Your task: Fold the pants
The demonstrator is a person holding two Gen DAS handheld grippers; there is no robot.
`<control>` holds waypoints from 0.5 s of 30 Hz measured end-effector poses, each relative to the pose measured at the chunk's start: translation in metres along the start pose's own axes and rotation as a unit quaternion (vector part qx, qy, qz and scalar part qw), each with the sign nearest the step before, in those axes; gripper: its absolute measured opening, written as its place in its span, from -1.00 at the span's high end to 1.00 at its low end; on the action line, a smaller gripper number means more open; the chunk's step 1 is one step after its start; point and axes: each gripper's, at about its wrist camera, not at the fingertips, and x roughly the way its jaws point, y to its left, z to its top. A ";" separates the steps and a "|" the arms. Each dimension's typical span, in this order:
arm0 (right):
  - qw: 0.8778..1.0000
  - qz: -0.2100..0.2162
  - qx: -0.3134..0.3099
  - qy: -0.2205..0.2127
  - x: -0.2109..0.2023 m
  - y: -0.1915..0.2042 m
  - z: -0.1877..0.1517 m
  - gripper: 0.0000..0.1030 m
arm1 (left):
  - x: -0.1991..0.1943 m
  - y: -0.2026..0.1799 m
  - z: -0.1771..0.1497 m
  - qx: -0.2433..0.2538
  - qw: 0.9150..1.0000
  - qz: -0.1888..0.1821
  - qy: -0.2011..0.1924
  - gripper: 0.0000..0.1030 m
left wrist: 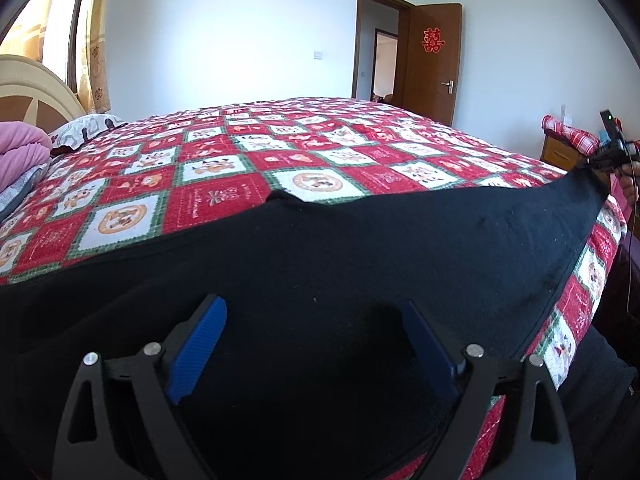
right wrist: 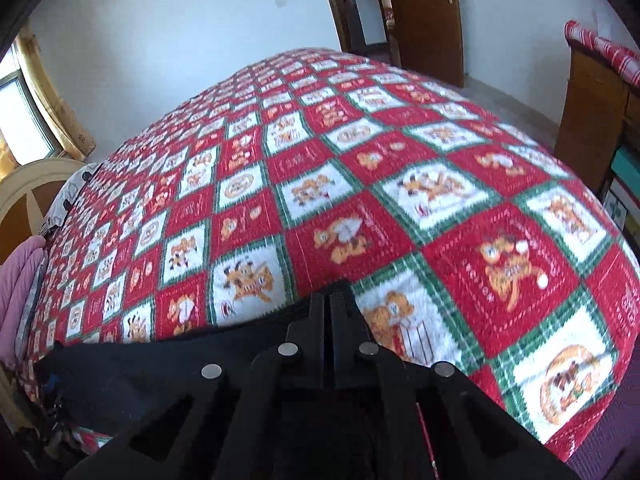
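Now your right gripper (right wrist: 329, 300), jaws clamped on the pants (left wrist: 340, 248) at three o'clock, pulls them taut crosswise; the left gripper (left wrist: 316, 312), jaws wide, sits directly over the cloth.

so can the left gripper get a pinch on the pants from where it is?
Probably yes. The left gripper is open with the black pants lying directly between and ahead of its fingers, nothing covering them. The right gripper grips a far corner, out of the way.
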 end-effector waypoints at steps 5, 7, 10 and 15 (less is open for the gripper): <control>0.999 -0.021 0.006 -0.031 0.003 -0.002 0.011 0.96 | 0.000 -0.002 -0.001 0.002 1.000 0.007 -0.001 -0.80; 1.000 -0.027 0.014 -0.002 0.026 -0.009 0.009 0.96 | 0.000 -0.002 -0.001 0.003 1.000 0.008 -0.001 -0.80; 0.999 -0.030 0.019 0.009 0.041 -0.019 0.003 0.85 | -0.004 0.000 0.000 -0.006 1.000 0.007 0.000 -0.80; 0.995 -0.097 0.022 -0.032 0.006 -0.015 -0.006 0.02 | -0.025 0.001 0.004 -0.030 0.999 0.010 -0.008 -0.80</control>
